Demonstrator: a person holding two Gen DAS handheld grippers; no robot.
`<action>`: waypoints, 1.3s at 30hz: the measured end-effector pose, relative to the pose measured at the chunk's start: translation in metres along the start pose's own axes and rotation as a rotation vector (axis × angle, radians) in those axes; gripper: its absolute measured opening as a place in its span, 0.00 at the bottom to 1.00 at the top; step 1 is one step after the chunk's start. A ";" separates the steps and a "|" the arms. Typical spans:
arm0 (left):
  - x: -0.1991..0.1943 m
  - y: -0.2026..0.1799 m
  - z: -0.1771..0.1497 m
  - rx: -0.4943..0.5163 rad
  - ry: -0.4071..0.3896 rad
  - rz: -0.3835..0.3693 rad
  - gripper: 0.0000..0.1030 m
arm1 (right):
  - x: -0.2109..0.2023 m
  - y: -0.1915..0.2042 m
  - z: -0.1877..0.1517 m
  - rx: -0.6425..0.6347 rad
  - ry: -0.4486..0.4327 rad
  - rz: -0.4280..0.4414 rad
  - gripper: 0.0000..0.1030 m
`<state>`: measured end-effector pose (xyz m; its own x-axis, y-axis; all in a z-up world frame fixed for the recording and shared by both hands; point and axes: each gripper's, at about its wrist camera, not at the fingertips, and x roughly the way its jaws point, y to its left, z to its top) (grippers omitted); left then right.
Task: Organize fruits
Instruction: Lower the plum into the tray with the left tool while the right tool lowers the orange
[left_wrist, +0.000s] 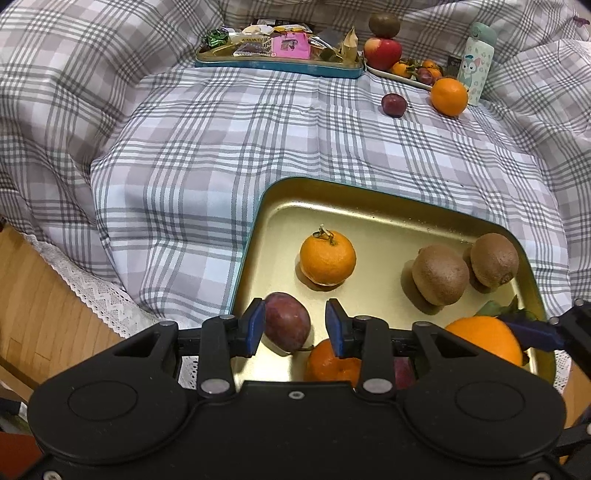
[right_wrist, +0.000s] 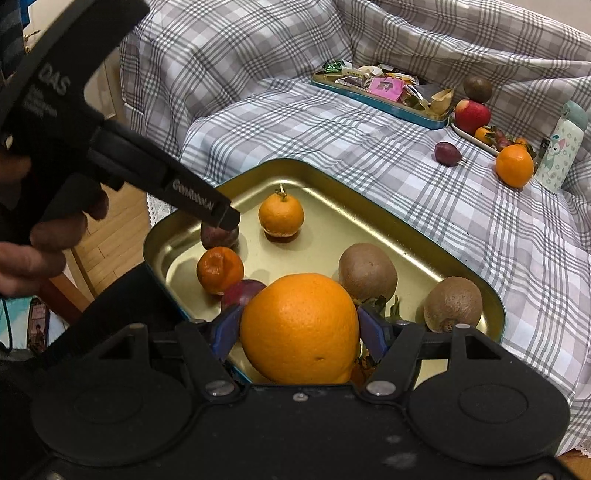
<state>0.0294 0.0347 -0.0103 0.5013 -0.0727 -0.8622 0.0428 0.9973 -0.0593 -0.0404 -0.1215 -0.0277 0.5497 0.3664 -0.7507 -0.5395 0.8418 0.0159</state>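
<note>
The left wrist view looks past the left hand-held gripper, whose blue pads stand narrowly apart with nothing pinched between them; a dark plum lies just beside the left pad, in the gold tray. To the right in that tray sit a small mandarin with its stem up and two kiwis, side by side. Only the tip of the right tool shows at the far right edge, beside the big orange.

The right wrist view shows what that one hides: a person's hand around the left tool's handle at the far left, and a peel-scarred mandarin below the left tool's tip. In the middle, the right hand-held gripper has its pads spread wide against both sides of the big orange, which it grips over the tray's near edge. Far back right on the checked cloth lie a loose plum and another orange near a snack tin.
</note>
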 end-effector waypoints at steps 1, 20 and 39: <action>-0.001 0.000 0.000 -0.002 -0.001 -0.002 0.43 | 0.001 0.001 -0.001 -0.002 0.002 0.000 0.68; -0.017 -0.023 -0.010 0.077 -0.031 -0.020 0.43 | 0.001 -0.003 -0.011 0.032 0.034 0.007 0.68; -0.028 -0.046 -0.013 0.156 -0.047 -0.041 0.43 | -0.033 -0.030 -0.016 0.211 0.007 0.003 0.62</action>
<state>0.0024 -0.0087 0.0103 0.5364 -0.1174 -0.8357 0.1963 0.9805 -0.0117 -0.0525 -0.1656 -0.0142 0.5437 0.3665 -0.7550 -0.3946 0.9056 0.1555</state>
